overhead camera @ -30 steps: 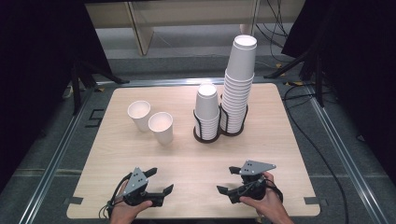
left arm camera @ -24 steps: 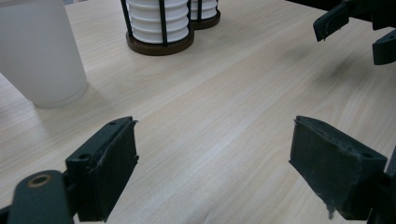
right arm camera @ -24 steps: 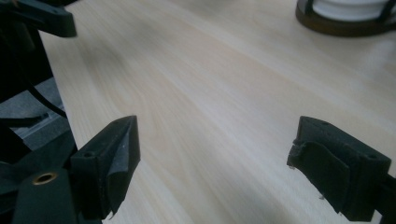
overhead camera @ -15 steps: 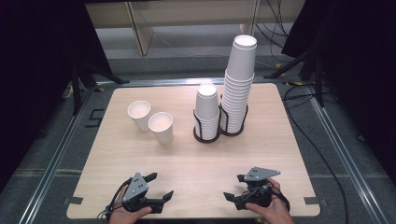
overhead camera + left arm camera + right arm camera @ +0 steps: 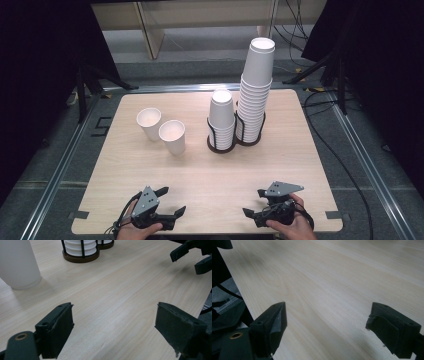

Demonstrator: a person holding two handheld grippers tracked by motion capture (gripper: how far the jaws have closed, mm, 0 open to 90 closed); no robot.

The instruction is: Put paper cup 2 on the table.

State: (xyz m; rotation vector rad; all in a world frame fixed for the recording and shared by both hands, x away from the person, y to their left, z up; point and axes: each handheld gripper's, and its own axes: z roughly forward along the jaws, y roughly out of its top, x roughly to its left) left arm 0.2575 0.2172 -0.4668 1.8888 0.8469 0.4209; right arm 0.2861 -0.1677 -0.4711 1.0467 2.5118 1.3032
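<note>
Two loose white paper cups (image 5: 149, 122) (image 5: 172, 136) stand upright at the table's left middle. Right of them a black wire holder (image 5: 222, 146) carries a short cup stack (image 5: 221, 117) and a tall cup stack (image 5: 256, 85). My left gripper (image 5: 171, 201) rests near the front edge at the left, open, with bare wood between its jaws (image 5: 115, 322). At the front right, my right gripper (image 5: 253, 202) is also open over bare wood (image 5: 327, 320). The left gripper view has one cup (image 5: 20, 265) at upper left and the holder's base (image 5: 81, 255) beyond.
The wooden table (image 5: 200, 170) has rounded corners and sits inside a metal frame (image 5: 55, 170). A black cable (image 5: 330, 150) runs along the floor on the right. The other gripper's jaws (image 5: 192, 255) appear at the top right of the left gripper view.
The right gripper has slid a little toward the table's near edge. The left gripper has hardly shifted. The cups and stacks stand as before.
</note>
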